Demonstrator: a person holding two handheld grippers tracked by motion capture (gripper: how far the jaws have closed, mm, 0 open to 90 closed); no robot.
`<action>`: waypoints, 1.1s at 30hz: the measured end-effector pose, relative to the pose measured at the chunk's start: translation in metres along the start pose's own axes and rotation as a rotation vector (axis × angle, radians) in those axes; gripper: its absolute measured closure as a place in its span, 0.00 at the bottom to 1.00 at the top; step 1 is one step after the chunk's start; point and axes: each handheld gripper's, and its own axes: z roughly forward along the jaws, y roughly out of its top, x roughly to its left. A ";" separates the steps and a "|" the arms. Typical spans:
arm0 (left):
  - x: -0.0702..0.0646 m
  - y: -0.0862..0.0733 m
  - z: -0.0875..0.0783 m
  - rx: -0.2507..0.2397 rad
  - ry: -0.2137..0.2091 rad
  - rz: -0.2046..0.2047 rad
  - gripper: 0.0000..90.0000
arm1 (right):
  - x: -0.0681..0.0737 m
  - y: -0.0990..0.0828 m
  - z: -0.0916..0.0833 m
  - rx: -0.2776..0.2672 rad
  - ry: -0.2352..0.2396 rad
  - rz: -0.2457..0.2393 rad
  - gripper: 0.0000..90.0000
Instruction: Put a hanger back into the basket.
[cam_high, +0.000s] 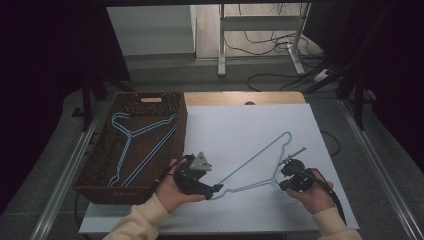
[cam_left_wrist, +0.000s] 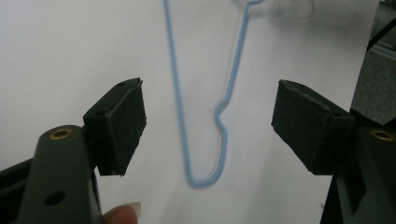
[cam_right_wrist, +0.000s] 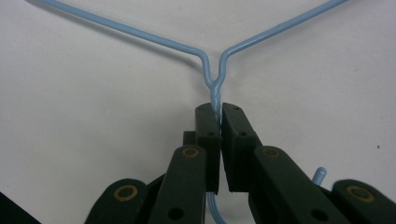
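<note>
**Count of things on and around the table**

Three light-blue wire hangers are counted in all. One hanger (cam_high: 260, 162) is seen on the white table (cam_high: 240, 125), to the right of the basket; its neck is clamped in the right hand-held gripper (cam_high: 286, 172). Two hangers (cam_high: 140, 145) are seen inside the basket, overlapping each other. One brown woven basket (cam_high: 100, 172) is counted, at the table's left edge. Two hand-held grippers are counted, the left hand-held gripper (cam_high: 216, 189) being just right of the basket with its jaws apart. Two hands are seen, one per gripper. One table is counted.
</note>
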 end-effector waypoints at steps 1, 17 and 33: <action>-0.001 0.002 0.006 0.015 -0.009 0.008 0.29 | 0.000 0.000 0.000 -0.001 -0.001 -0.002 0.95; -0.011 0.030 0.101 0.117 -0.102 0.039 0.53 | 0.001 0.000 -0.003 -0.001 0.008 -0.017 0.95; -0.024 0.039 0.119 0.157 -0.067 0.112 0.94 | 0.008 0.003 -0.011 -0.021 0.004 -0.041 0.95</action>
